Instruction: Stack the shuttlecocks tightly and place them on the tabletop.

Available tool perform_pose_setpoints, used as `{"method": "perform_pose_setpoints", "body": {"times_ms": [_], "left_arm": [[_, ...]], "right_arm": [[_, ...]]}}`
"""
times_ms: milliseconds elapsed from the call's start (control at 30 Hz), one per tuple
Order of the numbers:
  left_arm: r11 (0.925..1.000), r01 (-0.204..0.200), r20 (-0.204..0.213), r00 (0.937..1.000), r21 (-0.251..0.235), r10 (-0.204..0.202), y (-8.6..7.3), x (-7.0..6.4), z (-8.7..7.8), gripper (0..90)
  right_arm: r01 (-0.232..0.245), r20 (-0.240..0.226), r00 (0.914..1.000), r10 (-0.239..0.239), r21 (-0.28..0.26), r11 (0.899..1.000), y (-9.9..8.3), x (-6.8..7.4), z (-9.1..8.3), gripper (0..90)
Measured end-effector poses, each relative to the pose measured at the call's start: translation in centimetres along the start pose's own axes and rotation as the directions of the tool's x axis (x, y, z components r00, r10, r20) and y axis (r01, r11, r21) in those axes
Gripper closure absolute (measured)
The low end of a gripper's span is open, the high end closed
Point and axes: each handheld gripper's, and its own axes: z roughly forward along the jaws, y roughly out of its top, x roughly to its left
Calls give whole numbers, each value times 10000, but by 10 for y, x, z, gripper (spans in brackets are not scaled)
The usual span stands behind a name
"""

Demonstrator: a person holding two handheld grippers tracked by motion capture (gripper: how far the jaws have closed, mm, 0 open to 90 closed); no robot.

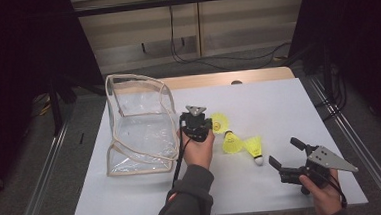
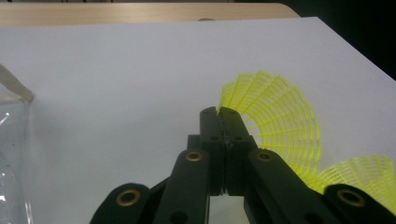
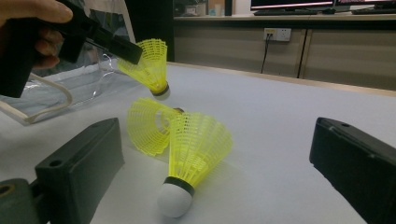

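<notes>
High view: left gripper (image 1: 205, 122) lifts one yellow shuttlecock (image 1: 219, 121) by its skirt, beside clear bag (image 1: 139, 125).
Left jaws clamped on skirt rim; right gripper (image 1: 285, 154) jaws wide apart nr 2 more shuttlecocks (image 3: 184, 140) lying on surface (image 1: 278, 107). Next, prob.: swing left over bag mouth, release.

3 yellow mesh-skirted shuttlecocks (image 1: 236, 138), white cork tip, clear bag (image 1: 138, 124) with beige trim, white table (image 1: 278, 107), black grippers (image 1: 195, 122).
</notes>
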Motion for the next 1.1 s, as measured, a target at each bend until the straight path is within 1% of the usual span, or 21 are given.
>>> {"method": "perform_pose_setpoints", "body": {"times_ms": [67, 133, 200, 233, 267, 300, 367, 433, 467, 500, 533, 567, 767, 900, 967, 1000, 1100], "left_arm": [[10000, 56, -65, 10000, 73, -56, -1, 2, 3, 892], [9999, 148, -85, 9999, -11, -148, -2, 2, 4, 887], [10000, 11, -122, 9999, 11, -11, -2, 4, 6, 886], [10000, 91, -175, 9998, 14, -91, -2, 4, 7, 884], [9999, 67, -231, 9997, 99, -64, -2, 5, 9, 883], [9998, 153, -236, 9996, 124, -150, -3, 5, 11, 883], [9997, 185, -331, 9993, 172, -179, -3, 6, 14, 878], [9998, 122, -381, 9992, 136, -116, -3, 7, 17, 859], [9999, 145, -321, 9994, 89, -142, -3, 7, 18, 850], [9999, 147, -360, 9992, 11, -146, -3, 7, 20, 844], [10000, 74, -381, 9992, 64, -71, -3, 8, 20, 838], [9999, 157, -432, 9989, -13, -157, -3, 9, 24, 825], [10000, 61, -488, 9988, -56, -63, -4, 9, 30, 817], [9995, 21, -586, 9983, -303, -39, 0, 8, 33, 817], [9994, -2, -597, 9982, -342, -19, 1, 7, 33, 817], [9990, 35, -652, 9978, -452, -64, 2, 7, 35, 817], [9988, -33, -637, 9980, -488, 2, 4, 7, 36, 817]], "right_arm": [[24, 2, 10000, -24, -4, 10000, 0, 0, 0, 21], [9, -20, 10000, -9, -3, 10000, 0, 0, 0, 21], [11, -26, 10000, -11, -4, 10000, 0, 0, 0, 21], [-5, -43, 10000, 5, 15, 10000, 0, 0, 0, 21], [-2, -47, 10000, 2, 6, 10000, 0, 0, 0, 21], [-2, -47, 10000, 2, 6, 10000, 0, 0, 0, 21], [15, -63, 10000, -15, -6, 10000, 0, 1, 0, 21], [4, -87, 10000, -4, -19, 10000, 0, 1, 0, 21], [20, -71, 10000, -20, -2, 10000, 0, 1, 0, 21], [37, -88, 10000, -37, 7, 10000, 0, 1, 0, 21], [40, -90, 10000, -40, 7, 10000, 0, 1, 0, 21], [55, -89, 9999, -55, 8, 10000, 0, 0, 0, 21], [-21, -78, 10000, 21, -6, 10000, 0, 0, 0, 22], [-6, -97, 10000, 6, -26, 10000, 0, 0, 0, 22], [-2, -106, 9999, 2, -21, 10000, 0, 0, 0, 22], [-17, -133, 9999, 17, 3, 10000, 0, 0, 0, 22], [-7, -144, 9999, 7, 1, 10000, 0, 0, 0, 22]]}}
